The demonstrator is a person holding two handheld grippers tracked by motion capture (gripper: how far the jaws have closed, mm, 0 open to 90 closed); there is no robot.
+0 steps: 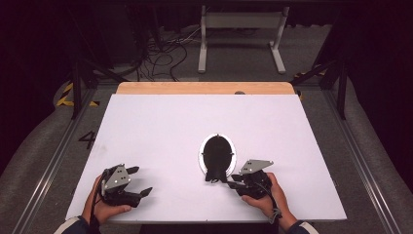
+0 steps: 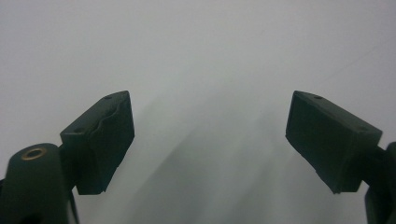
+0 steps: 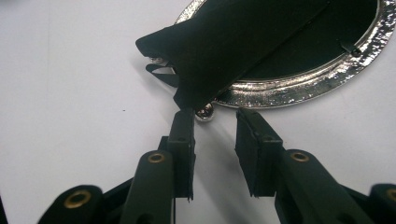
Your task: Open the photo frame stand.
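White matte table (image 1: 160, 126); oval silver-rimmed black frame (image 1: 217, 154); right gripper (image 3: 215, 122) jaws apart, left gripper (image 2: 210, 135) wide.

Black oval frame back (image 1: 217, 153) with hammered silver rim, black tools, plain white table (image 1: 160, 126), pale wood edge

Floor marking: a dark "4" (image 1: 86, 140) on the grey floor, just left of the table's near-left side.
Floor tape: yellow-and-black hazard stripes (image 1: 65, 95) by the left frame leg, no lettering on them.
Table and the things on it: nothing readable from here.
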